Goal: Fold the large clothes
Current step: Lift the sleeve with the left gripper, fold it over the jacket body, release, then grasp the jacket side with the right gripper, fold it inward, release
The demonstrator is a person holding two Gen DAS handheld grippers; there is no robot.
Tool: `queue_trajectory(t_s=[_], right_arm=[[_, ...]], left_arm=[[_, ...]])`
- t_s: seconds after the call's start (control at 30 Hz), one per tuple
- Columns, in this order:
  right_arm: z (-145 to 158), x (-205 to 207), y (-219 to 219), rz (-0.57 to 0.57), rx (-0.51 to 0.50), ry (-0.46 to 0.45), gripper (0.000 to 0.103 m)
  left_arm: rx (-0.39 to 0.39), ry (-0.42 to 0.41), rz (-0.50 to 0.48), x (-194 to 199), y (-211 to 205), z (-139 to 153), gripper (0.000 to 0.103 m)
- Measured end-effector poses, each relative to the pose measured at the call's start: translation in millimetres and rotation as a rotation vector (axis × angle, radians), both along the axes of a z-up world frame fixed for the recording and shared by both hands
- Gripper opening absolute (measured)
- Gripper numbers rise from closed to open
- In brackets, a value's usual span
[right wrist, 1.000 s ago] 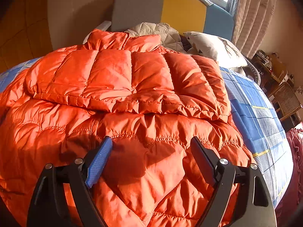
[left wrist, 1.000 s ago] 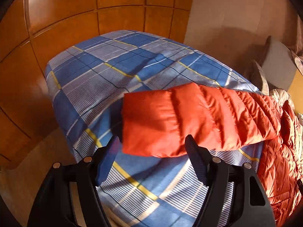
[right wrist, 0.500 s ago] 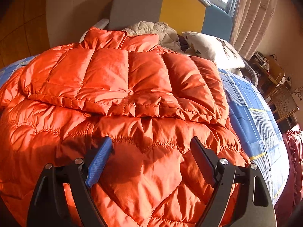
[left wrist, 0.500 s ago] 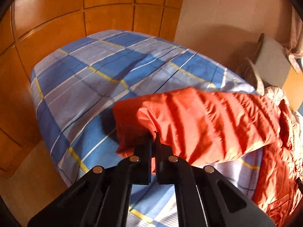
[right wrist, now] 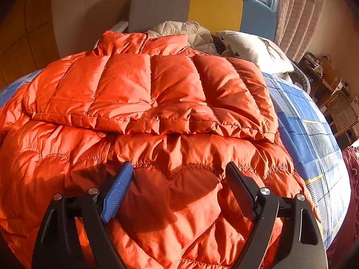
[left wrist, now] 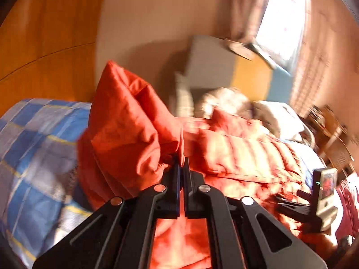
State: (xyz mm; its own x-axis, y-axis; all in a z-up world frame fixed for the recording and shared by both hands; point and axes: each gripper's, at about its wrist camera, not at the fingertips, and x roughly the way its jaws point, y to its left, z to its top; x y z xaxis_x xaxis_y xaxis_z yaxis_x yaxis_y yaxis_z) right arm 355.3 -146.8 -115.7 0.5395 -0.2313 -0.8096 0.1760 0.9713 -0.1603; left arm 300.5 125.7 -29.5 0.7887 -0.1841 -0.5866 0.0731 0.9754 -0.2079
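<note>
Orange down jacket [right wrist: 157,116] spread on bed [right wrist: 309,132]; risk: slick puffy sleeve [left wrist: 125,134], raised in clamped left gripper [left wrist: 181,163], slips free mid-fold or springs back, while right gripper [right wrist: 177,179] hovers with jaws apart, pinning nothing.

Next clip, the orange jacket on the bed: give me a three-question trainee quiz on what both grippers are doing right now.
1. True or false: the left gripper is shut on the jacket sleeve.
2. The right gripper is: A) open above the orange jacket; B) shut on the pillow; C) out of view.
3. Fill in: the jacket lies on a blue checked ____.

Key: 1 true; 2 A; 3 bedsheet.
</note>
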Motion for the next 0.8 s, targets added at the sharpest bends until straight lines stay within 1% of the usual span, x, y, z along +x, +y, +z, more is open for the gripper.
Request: queue_trajectory(t_s=[0.07, 0.13, 0.23, 0.33, 0.47, 0.57, 0.6, 0.63, 0.7, 0.8], right_arm=[[0, 1, -1, 0.008, 0.003, 0.002, 0.084], [0, 1, -2, 0.013, 0.007, 0.004, 0.084], [-1, 3, -6, 0.013, 0.018, 0.009, 0.084], [-1, 4, -9, 0.012, 0.025, 0.009, 0.084], [-1, 4, -12, 0.01, 0.037, 0.012, 0.084], [0, 5, -13, 0.014, 0.036, 0.015, 0.084], [0, 6, -14, 0.013, 0.038, 0.015, 0.084], [1, 7, -15, 0.012, 0.039, 0.016, 0.084], [2, 9, -18, 0.007, 0.043, 0.017, 0.084], [3, 9, -20, 0.002, 0.048, 0.015, 0.084]], left_arm=[[0.008, 0.002, -0.083, 6, -35, -2, 0.001], [0.02, 0.013, -0.145, 12, -64, -6, 0.001], [0.024, 0.043, -0.204, 21, -92, -17, 0.001], [0.014, 0.07, -0.239, 27, -110, -26, 0.001], [-0.002, 0.102, -0.27, 34, -124, -38, 0.001], [-0.013, 0.118, -0.295, 37, -132, -45, 0.004], [-0.024, 0.119, -0.309, 38, -134, -46, 0.008], [-0.03, 0.119, -0.315, 38, -136, -47, 0.023], [-0.054, 0.116, -0.322, 34, -137, -47, 0.041], [-0.07, 0.104, -0.325, 25, -134, -45, 0.042]])
